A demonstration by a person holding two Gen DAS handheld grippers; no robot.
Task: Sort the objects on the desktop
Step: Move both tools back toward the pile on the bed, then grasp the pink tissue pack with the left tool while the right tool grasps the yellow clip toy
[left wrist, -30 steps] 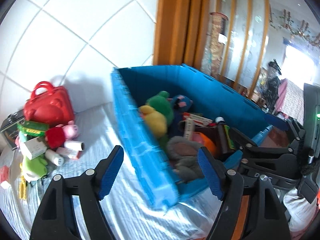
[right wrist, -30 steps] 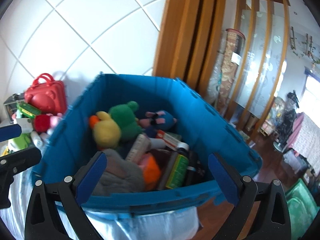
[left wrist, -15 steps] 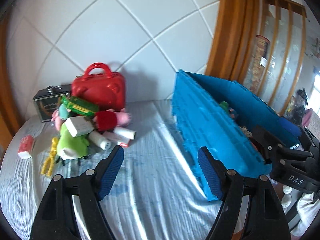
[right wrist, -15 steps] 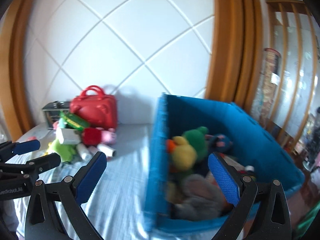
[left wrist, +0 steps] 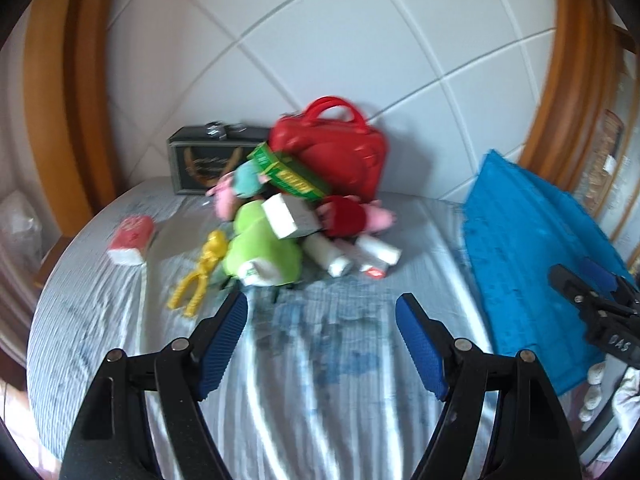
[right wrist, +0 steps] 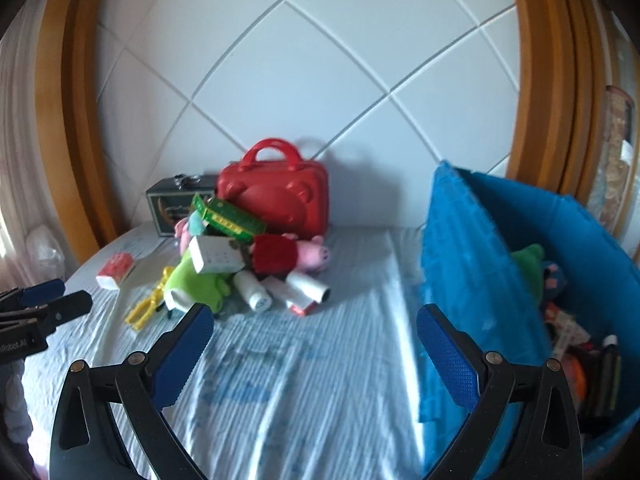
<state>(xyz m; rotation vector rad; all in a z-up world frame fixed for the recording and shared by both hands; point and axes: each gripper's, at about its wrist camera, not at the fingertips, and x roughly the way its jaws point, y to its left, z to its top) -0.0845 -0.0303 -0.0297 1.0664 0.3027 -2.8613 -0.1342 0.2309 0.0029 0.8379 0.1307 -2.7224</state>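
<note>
2 grippers hang over a table covered in a pale blue striped cloth (left wrist: 320, 380). The left gripper (left wrist: 322, 320) has its blue pads spread with nothing between them, and the right gripper (right wrist: 314, 334) is spread the same way, also empty.

Beyond them, against the white quilted wall, lies a heap of things. A red case (left wrist: 340, 156) with a handle stands at the back, with a dark box (left wrist: 204, 164) just beside it on its left. A green carton (left wrist: 288, 172) leans on the case. Below it sit a white box (left wrist: 286, 216), a green plush toy (left wrist: 260, 252) and a pink and red plush pig (left wrist: 352, 220). 2 white bottles (left wrist: 332, 256) lie on their sides at the front of the heap. A yellow toy (left wrist: 200, 276) lies left of the green plush, and a red and white packet (left wrist: 132, 240) lies apart, further left.

A blue crate (right wrist: 480, 264) stands on the right, holding a green plush (right wrist: 528, 264) and other items too blurred to name.
</note>
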